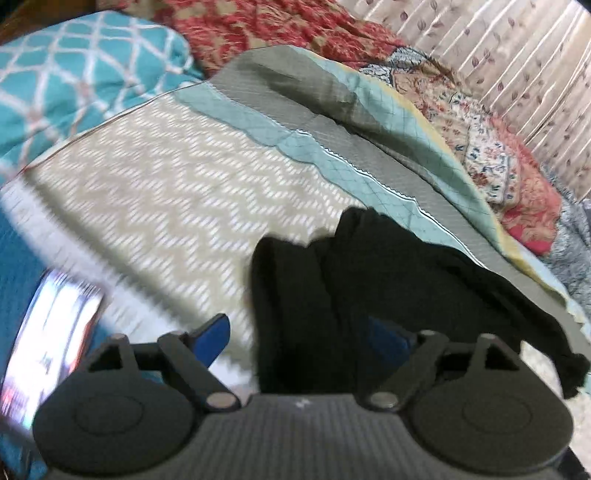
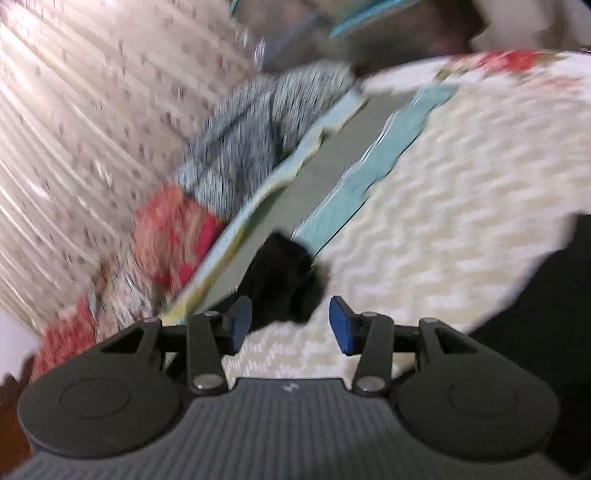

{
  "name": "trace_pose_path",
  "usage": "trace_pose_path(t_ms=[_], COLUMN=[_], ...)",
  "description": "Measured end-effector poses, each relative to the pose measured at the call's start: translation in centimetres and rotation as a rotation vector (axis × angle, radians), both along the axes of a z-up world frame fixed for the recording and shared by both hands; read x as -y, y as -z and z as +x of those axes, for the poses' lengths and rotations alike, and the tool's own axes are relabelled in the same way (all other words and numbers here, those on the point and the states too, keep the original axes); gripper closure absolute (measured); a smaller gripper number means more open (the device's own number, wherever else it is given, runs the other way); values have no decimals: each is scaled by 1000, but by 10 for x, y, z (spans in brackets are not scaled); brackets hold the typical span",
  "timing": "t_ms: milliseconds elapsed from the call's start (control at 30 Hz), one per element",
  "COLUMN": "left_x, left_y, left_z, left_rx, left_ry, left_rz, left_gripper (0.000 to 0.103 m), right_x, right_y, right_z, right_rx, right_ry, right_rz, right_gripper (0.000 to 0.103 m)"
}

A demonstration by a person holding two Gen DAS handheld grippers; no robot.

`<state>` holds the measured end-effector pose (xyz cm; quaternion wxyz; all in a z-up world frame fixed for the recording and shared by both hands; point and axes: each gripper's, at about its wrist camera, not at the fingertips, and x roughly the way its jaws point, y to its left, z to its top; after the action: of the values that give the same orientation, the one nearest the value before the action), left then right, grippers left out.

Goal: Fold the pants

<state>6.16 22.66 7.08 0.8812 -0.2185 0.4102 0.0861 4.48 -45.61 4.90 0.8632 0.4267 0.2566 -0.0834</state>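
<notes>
Pants (image 1: 332, 295) lay bunched on the bed (image 1: 166, 192) near its edge; your left gripper (image 1: 306, 343) and right gripper (image 2: 291, 325) fingers stood apart, gripping nothing, so a hasty grab could catch one layer.

Beige zigzag-patterned bedspread (image 1: 177, 177) fills centre of left wrist frame; grey and pale-teal border bands (image 1: 332, 147) run diagonally toward right. Teal lattice-print pillow (image 1: 74, 74) upper left. Red floral fabric (image 1: 266, 26) top centre. Patchwork floral quilt (image 1: 495, 155) right. Leaf-print curtain (image 1: 517, 55) upper right. Blurred bright rectangular object (image 1: 48, 347) lower left. Grey speckled cloth (image 2: 240, 140) centre-left of right wrist frame.
</notes>
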Motion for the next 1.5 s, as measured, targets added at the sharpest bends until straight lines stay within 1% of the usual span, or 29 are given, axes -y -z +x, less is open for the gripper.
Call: trace_pose_path(t_ms=[67,100,167,233,300,333,367,400,433,467,500,533,567,600,700,800,900,1000,1100,1167,1267,1367,1500], left_x=[0,-2,-2,-1,1,5,8,14,21,25,30,32,31,30,29,22,14,10,11,14,22,34,52], left_y=[4,5,9,14,22,27,30,35,39,41,42,40,37,31,6,-15,-36,-55,-63,-65,-59,-49,-26], left_z=[22,31,48,64,76,82,87,92,95,97,99,99,98,93,71,50,30,16,11,19,39,66,101], left_rx=[14,25,46,53,47,42,42,39,32,25,20,22,28,46,120,171,223,275,307,307,292,271,229], left_ry=[-13,-18,-23,-17,-7,1,13,34,51,66,78,96,96,80,66,56,45,40,44,55,65,84,103], left_rz=[38,50,72,107,137,150,156,166,183,199,216,195,160,144,164,142,110,68,40,40,31,38,42], left_gripper=[11,10,3,2,2,2,8,13,31,60,74,97,98,98,98,98,98,98,98,98,98,98,98], right_x=[1,0,0,4,5,6,7,8,9,11,12,14,16,17,36,56,76,84,85,84,89,98,104], right_y=[6,8,12,8,2,2,4,9,15,20,21,16,6,-6,-50,-96,-146,-179,-200,-199,-181,-149,-99], right_z=[23,34,60,72,89,94,102,111,119,127,129,125,117,111,78,47,12,-5,-6,9,37,69,95], right_rx=[3,-1,-19,-50,-90,-94,-98,-106,-124,-139,-147,-131,-86,-39,98,203,309,367,372,323,234,149,51], right_ry=[-11,-8,7,18,56,66,64,44,9,-16,-39,-37,-24,-14,27,77,132,159,166,165,168,196,244], right_rz=[77,98,100,55,-76,-114,-135,-131,-115,-105,-93,-84,-91,-102,-98,-124,-179,-229,-302,-340,-365,-369,-347], right_gripper=[52,52,52,52,52,51,50,50,51,75,100,97,97,97,97,97,97,97,97,97,97,97,97])
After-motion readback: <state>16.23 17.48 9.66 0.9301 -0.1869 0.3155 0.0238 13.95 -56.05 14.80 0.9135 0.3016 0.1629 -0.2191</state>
